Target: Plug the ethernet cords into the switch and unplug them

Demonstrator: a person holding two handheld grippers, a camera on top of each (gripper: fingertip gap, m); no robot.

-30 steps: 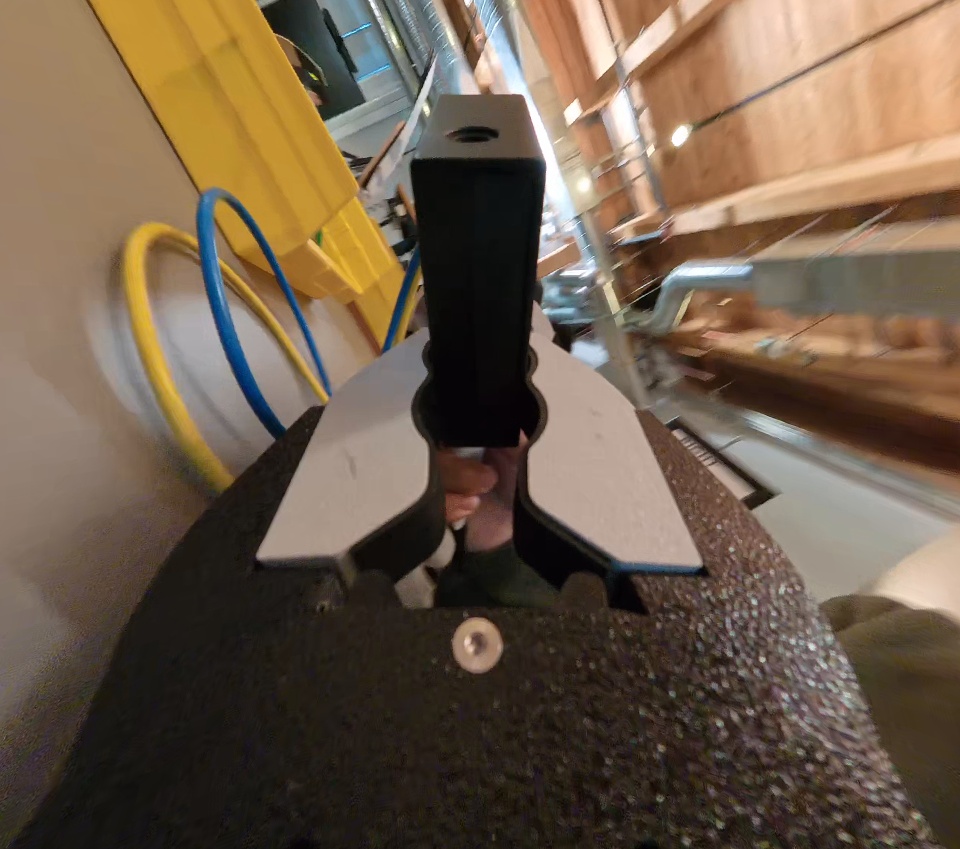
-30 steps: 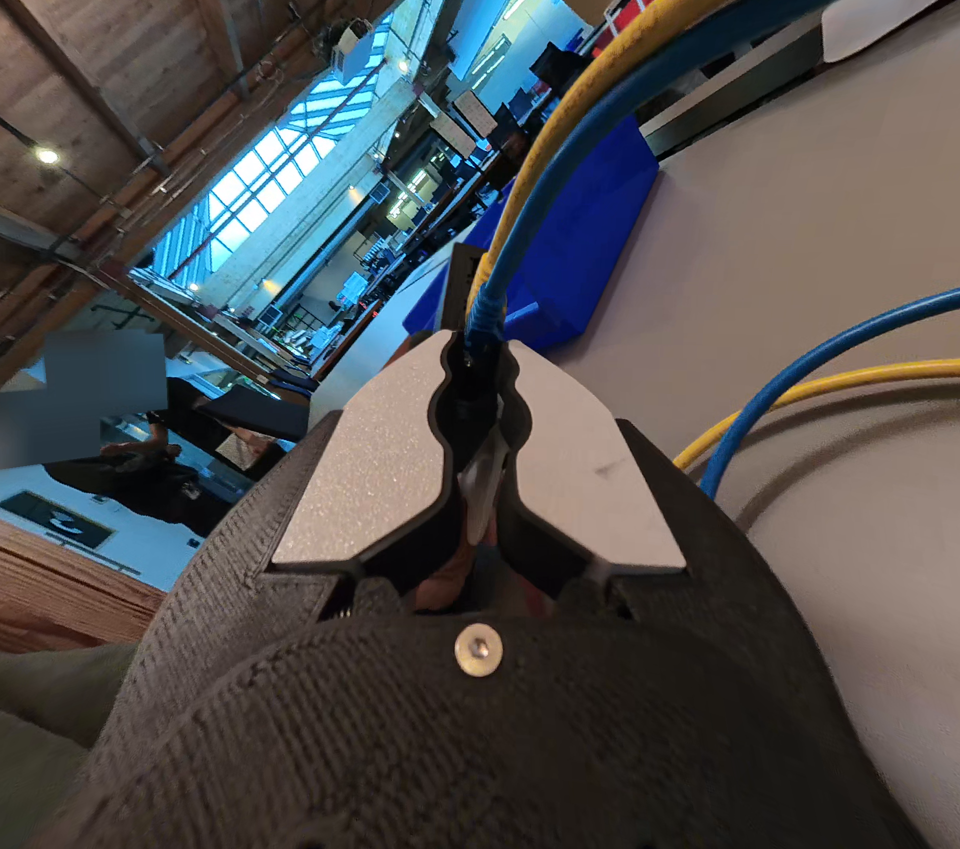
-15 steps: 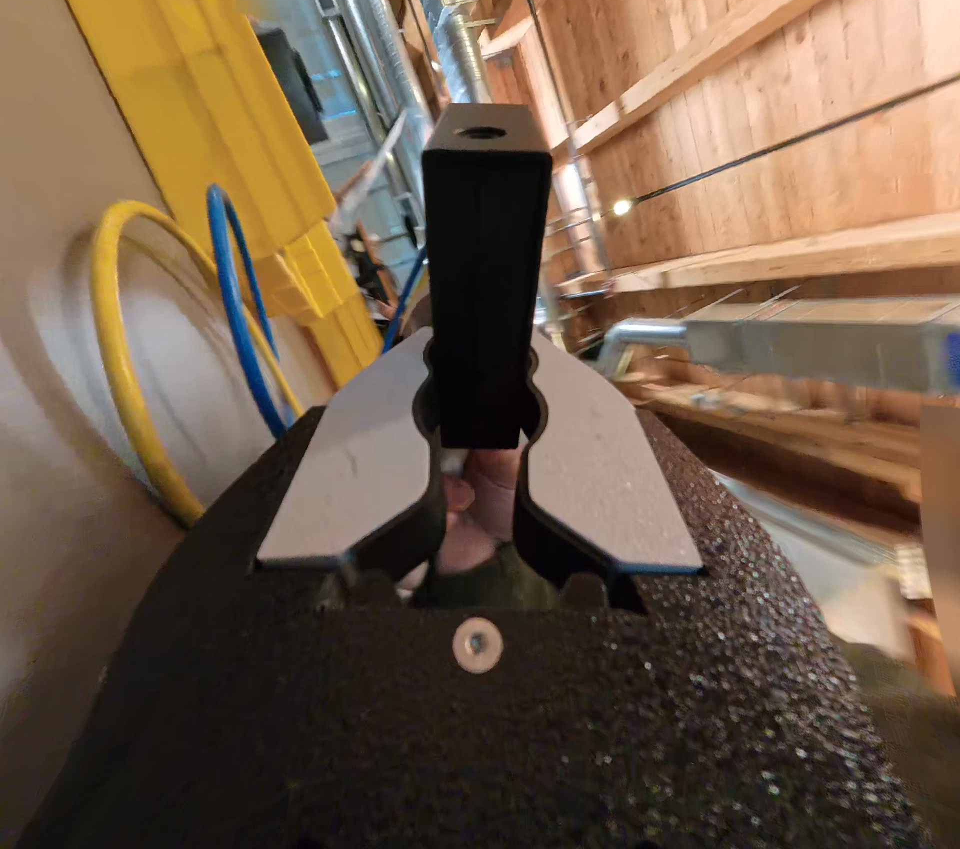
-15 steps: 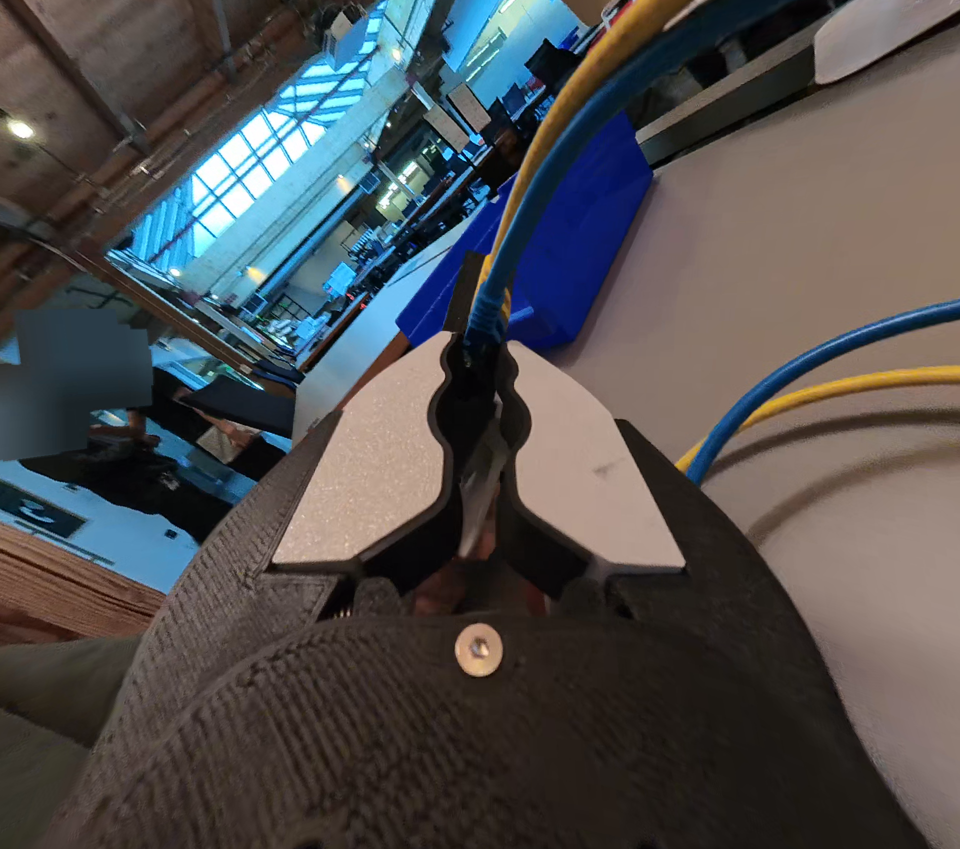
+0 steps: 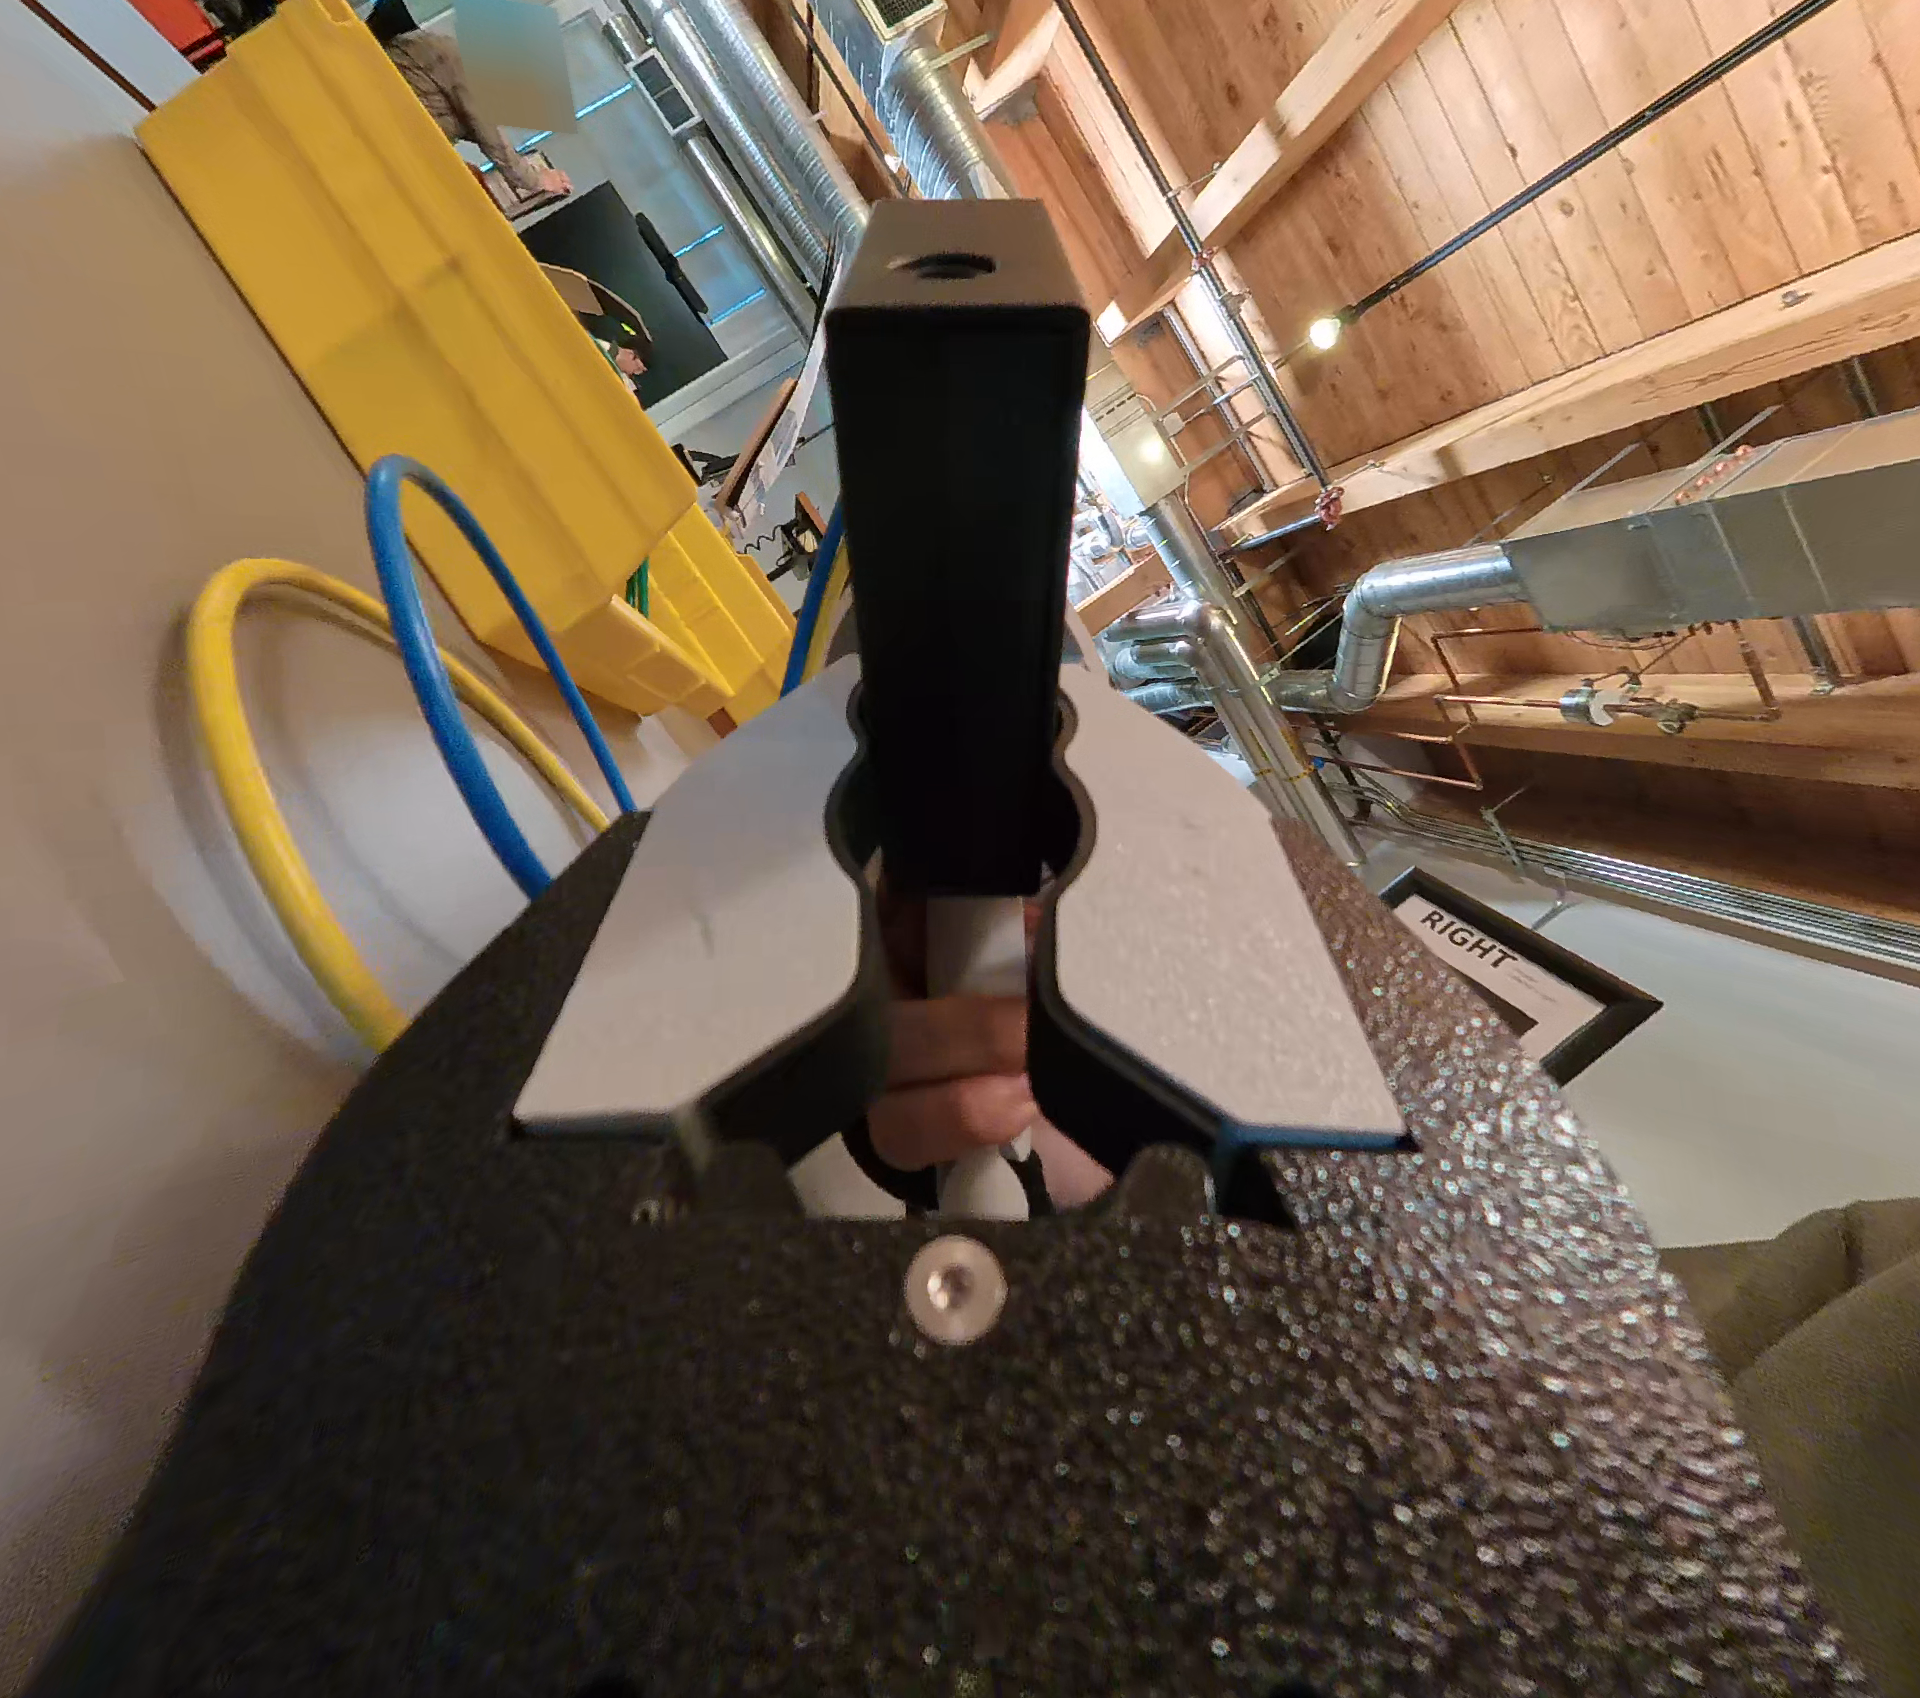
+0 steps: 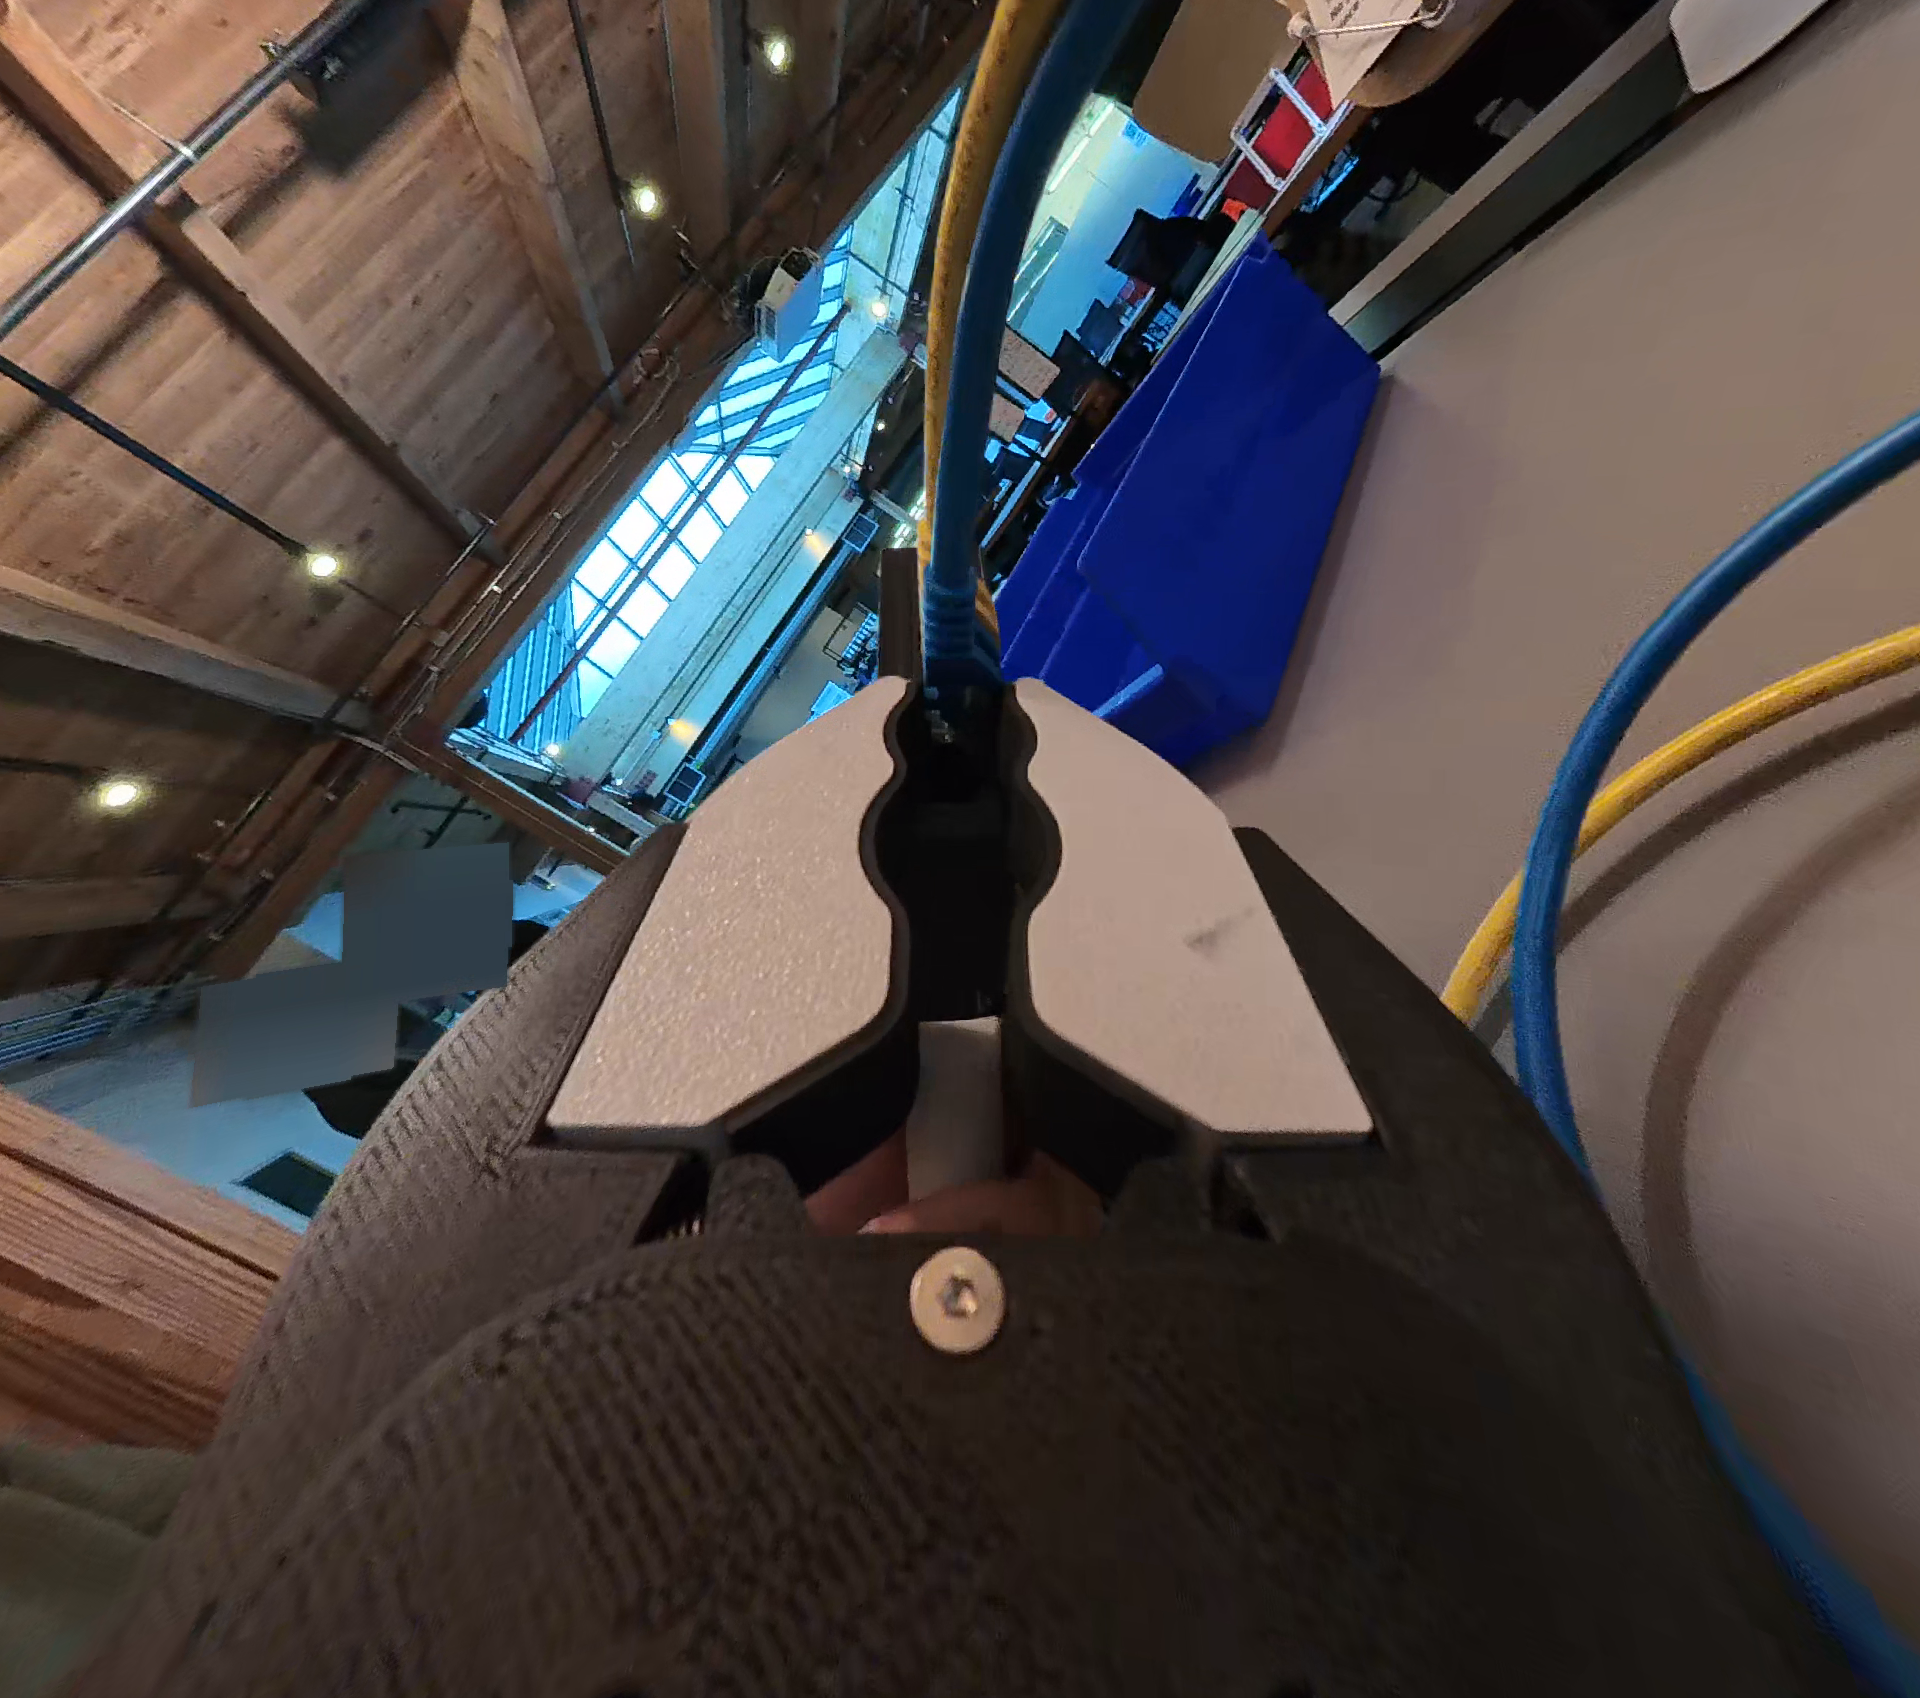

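Note:
My left gripper (image 5: 956, 713) is shut on the black box-shaped switch (image 5: 951, 505), which stands up between the jaws, raised off the table. A yellow cord (image 5: 249, 817) and a blue cord (image 5: 436, 661) loop over the table to its left. My right gripper (image 6: 956, 703) is shut on the blue cord's plug (image 6: 951, 620). That blue cord and a yellow cord (image 6: 971, 194) run straight up out of the right wrist view. A dark edge of the switch (image 6: 899, 609) shows just left of the plug. I cannot tell whether the plug sits in a port.
Yellow bins (image 5: 416, 360) stand on the beige table (image 5: 104, 609) beyond the cord loops. Blue bins (image 6: 1226, 526) stand on the table (image 6: 1610, 453) to the right, with slack blue (image 6: 1558, 817) and yellow (image 6: 1662, 734) cord lying near them. People are in the far background.
Both grippers have turned while keeping their hold. In the right wrist view the cords now rise straight up instead of slanting right. The left wrist view has swung back toward the bins.

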